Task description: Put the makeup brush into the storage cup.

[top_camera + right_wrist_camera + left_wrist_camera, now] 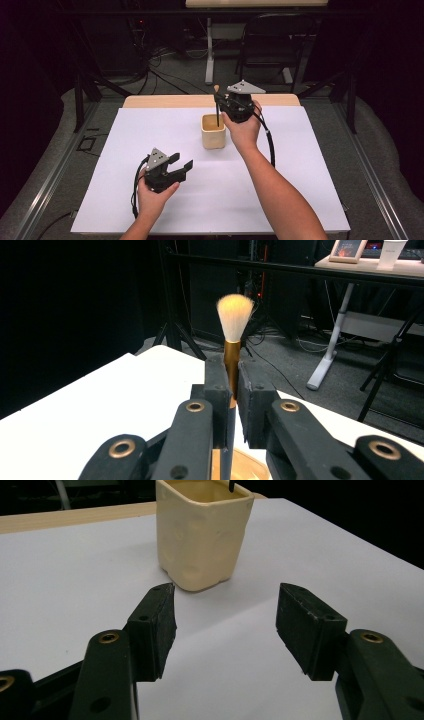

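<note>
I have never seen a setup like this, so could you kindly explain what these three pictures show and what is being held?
A person sits at a white table with a hand-held two-jaw gripper in each hand. One picture looks down from above; the other two come from cameras riding on the grippers. A cream cup stands on the table. The right gripper is shut on a brush, bristles up, its handle reaching down into the cup. The left gripper is open and holds nothing, pointing at the cup from nearby.
</note>
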Tool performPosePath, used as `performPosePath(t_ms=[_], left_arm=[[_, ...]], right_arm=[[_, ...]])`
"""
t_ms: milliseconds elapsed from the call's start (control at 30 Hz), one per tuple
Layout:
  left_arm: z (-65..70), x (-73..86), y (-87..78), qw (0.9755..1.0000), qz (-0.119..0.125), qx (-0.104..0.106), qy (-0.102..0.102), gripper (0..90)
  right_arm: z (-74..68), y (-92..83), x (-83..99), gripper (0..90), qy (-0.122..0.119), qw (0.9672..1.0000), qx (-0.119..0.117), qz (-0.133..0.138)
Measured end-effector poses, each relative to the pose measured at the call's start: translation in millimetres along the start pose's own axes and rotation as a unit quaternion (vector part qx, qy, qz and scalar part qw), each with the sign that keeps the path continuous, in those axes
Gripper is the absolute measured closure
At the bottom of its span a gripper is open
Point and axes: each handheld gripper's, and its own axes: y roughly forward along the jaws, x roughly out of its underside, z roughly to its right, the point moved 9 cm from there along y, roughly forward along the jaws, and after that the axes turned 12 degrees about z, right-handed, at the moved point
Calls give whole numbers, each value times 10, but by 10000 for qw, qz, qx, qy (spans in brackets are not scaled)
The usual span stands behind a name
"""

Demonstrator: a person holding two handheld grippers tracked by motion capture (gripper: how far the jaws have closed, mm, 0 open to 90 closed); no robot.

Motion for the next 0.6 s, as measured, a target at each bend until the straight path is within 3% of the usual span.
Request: performPosePath(t_ms=[600], left_arm=[[-27, -4, -15, 10000, -5, -35, 2, 411]], right_arm=[[-5, 39, 149, 840, 10, 10000, 24, -74]])
